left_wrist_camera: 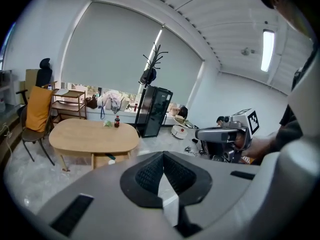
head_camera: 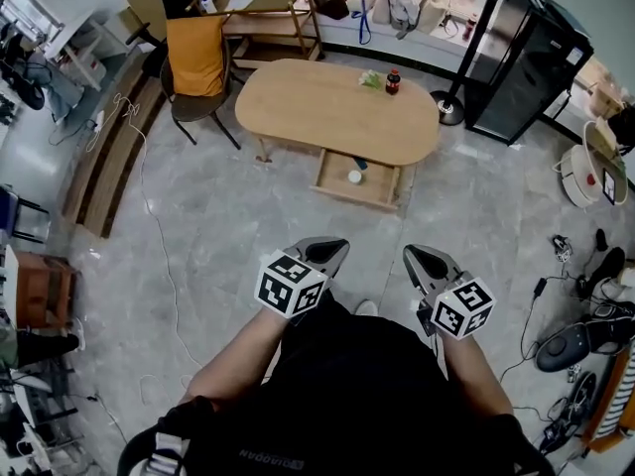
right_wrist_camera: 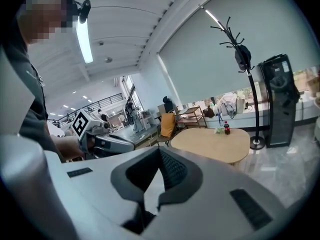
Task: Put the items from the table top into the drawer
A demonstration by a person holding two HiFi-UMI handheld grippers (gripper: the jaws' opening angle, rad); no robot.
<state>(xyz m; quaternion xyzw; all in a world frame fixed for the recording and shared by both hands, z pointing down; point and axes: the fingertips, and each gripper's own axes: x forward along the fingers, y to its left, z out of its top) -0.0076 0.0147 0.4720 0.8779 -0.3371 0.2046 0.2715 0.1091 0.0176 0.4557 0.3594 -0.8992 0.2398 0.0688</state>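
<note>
An oval wooden table (head_camera: pixel 298 102) stands some way ahead of me. On its far right part are a dark cola bottle (head_camera: pixel 394 80) with a red cap and a small green item (head_camera: pixel 370 78). Under the table's near edge a wooden drawer (head_camera: pixel 332 184) is pulled out, with a small white item (head_camera: pixel 354 177) inside. My left gripper (head_camera: pixel 332 250) and right gripper (head_camera: pixel 418 257) are held side by side in front of my body, far short of the table, both shut and empty. The left gripper view shows the bottle (left_wrist_camera: pixel 117 122) and the right gripper view shows it too (right_wrist_camera: pixel 226 128).
A chair draped in orange cloth (head_camera: pixel 196 56) stands at the table's left end. A coat stand (head_camera: pixel 451 105) and a black cabinet (head_camera: pixel 526 62) are at its right. A wooden shelf (head_camera: pixel 268 18) stands behind. Cables and appliances (head_camera: pixel 580 340) litter the floor on the right.
</note>
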